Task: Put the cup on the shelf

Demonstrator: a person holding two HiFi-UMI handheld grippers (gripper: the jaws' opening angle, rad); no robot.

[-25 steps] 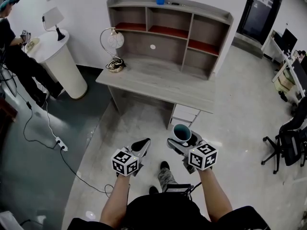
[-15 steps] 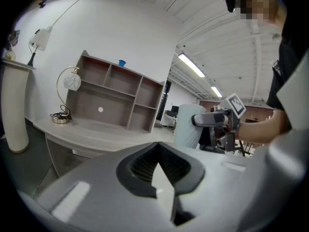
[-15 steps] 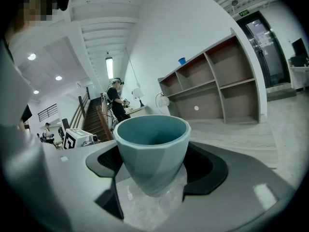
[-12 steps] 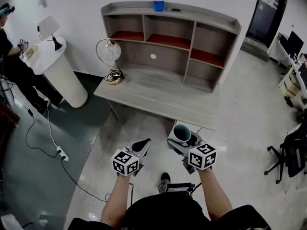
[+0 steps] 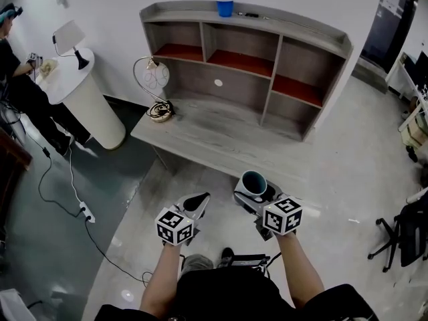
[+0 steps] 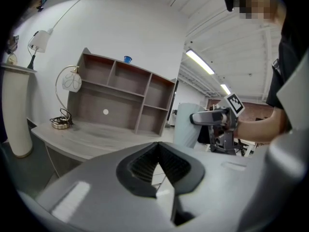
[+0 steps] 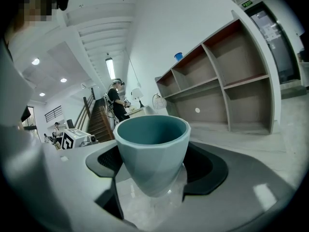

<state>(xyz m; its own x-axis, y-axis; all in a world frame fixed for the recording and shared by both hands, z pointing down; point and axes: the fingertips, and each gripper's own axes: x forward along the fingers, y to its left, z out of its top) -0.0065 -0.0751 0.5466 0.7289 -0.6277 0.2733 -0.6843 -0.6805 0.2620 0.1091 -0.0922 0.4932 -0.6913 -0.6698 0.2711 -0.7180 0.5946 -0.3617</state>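
A teal cup (image 7: 152, 149) stands upright between the dark pads (image 7: 207, 166) of my right gripper (image 5: 254, 194), which is shut on its lower half. In the head view the cup (image 5: 254, 183) hangs over the floor just short of the desk's front edge. My left gripper (image 5: 195, 203) is level with it to the left, its jaws shut with nothing in them, tips meeting (image 6: 158, 148). The grey shelf unit (image 5: 247, 45) with red-floored upper compartments stands on the desk (image 5: 221, 136) ahead, its compartments bare.
A small blue cup (image 5: 225, 8) sits on the shelf's top board. A curved lamp (image 5: 155, 79) and coiled cable stand at the desk's left end. A white round table (image 5: 80, 92) and a person are at far left; a cable and power strip (image 5: 85, 209) lie on the floor.
The desk and shelf have drawn nearer and larger in the head view as the person walked toward them. Both grippers kept their pose, the cup still held.
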